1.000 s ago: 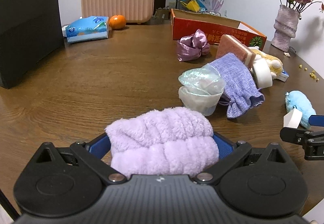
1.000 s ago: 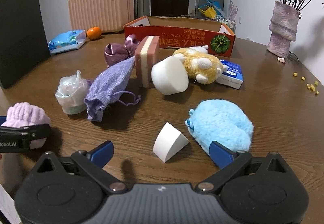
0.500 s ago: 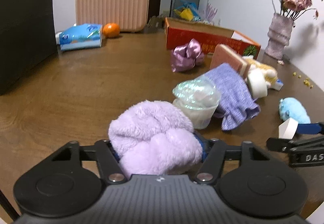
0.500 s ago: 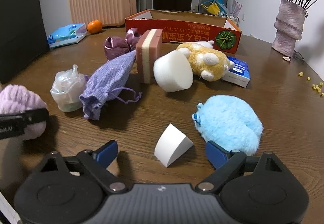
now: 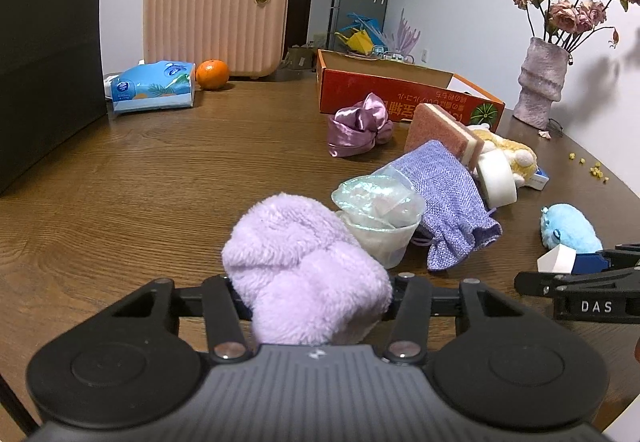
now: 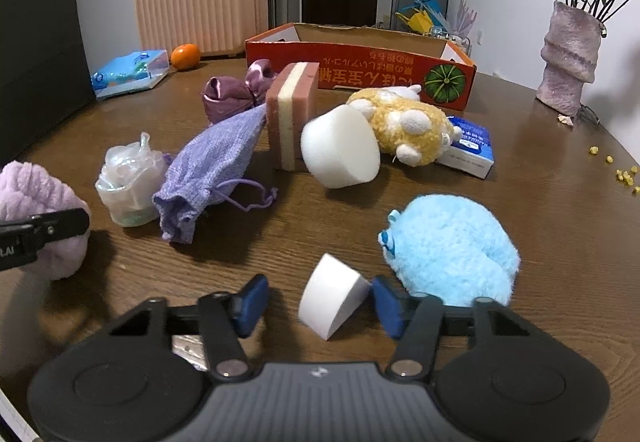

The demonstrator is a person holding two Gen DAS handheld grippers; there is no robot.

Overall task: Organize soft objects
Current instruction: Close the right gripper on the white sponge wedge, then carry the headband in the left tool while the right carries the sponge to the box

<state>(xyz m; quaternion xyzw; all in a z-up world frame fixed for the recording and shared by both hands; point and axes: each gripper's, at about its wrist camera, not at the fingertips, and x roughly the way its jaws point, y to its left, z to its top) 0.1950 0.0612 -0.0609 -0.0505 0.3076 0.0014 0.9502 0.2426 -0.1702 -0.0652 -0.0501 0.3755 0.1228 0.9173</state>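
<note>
Left gripper point(image 5: 312, 294) closing, pinching lilac fleece point(image 5: 304, 266). Right gripper point(image 6: 318, 306) closing around white wedge point(image 6: 332, 294), left pad clear: risk of skidding sideways.

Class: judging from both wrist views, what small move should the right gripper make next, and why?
Probably finish closing. The right gripper has the white wedge sponge between its closing jaws: one pad seems to touch it, the other shows a gap. The left gripper already squeezes the lilac fluffy towel.

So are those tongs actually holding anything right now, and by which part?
The left tongs are closing on the fluffy lilac cloth, squeezing its near end. The right tongs are closing around the white foam wedge, not yet gripping it.
</note>
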